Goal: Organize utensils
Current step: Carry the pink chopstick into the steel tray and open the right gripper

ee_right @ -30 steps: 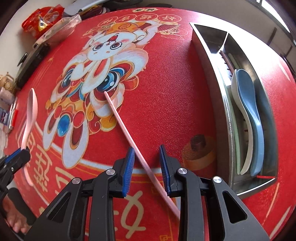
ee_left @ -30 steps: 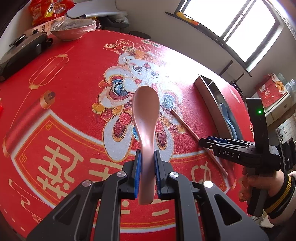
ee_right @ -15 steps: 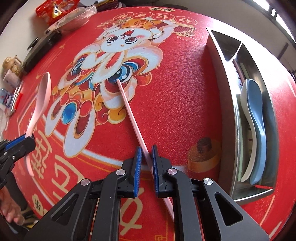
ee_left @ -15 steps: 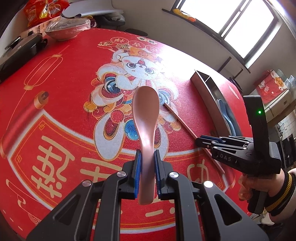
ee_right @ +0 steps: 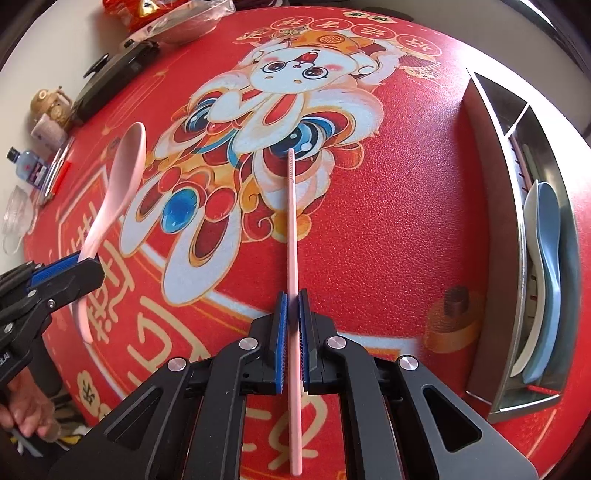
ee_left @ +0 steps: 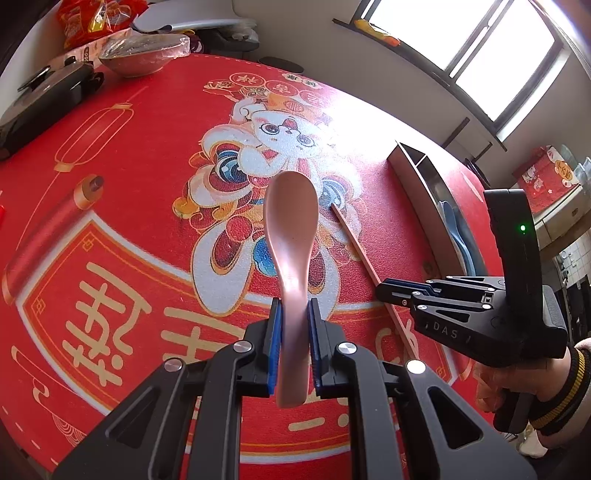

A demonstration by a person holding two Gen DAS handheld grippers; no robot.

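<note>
Holding: left gripper (ee_left: 294, 314) clamped on the handle of a pink spoon (ee_left: 291, 229), blue pads pressed to both sides; bowl points forward, raised above the mat.
Left gripper, other view: seen at the left edge from the right wrist camera (ee_right: 79, 264), spoon (ee_right: 120, 184) rising from it at a slant, bowl uppermost, handle end hanging below the pads.
Right gripper: (ee_right: 291, 306) closed on a pink chopstick (ee_right: 291, 206); stick runs straight out between the pads, far tip over the rabbit print, near end sticking out back under the gripper body.
Right gripper, from the left wrist: (ee_left: 382, 290) at right, fingers together on the chopstick (ee_left: 354, 242); whether the stick's far tip touches the mat, cannot tell.
Tray: steel organizer (ee_right: 495, 229) on the right side of the table, divided into compartments; long compartment holds a blue spoon (ee_right: 550, 266) and a white spoon (ee_right: 532, 236) side by side.
Surface: red mat (ee_right: 399, 184) with cartoon rabbit print and gold characters.
Far edge: bowl under plastic wrap (ee_left: 142, 55), black case (ee_left: 44, 96), red snack bags (ee_left: 92, 18).
</note>
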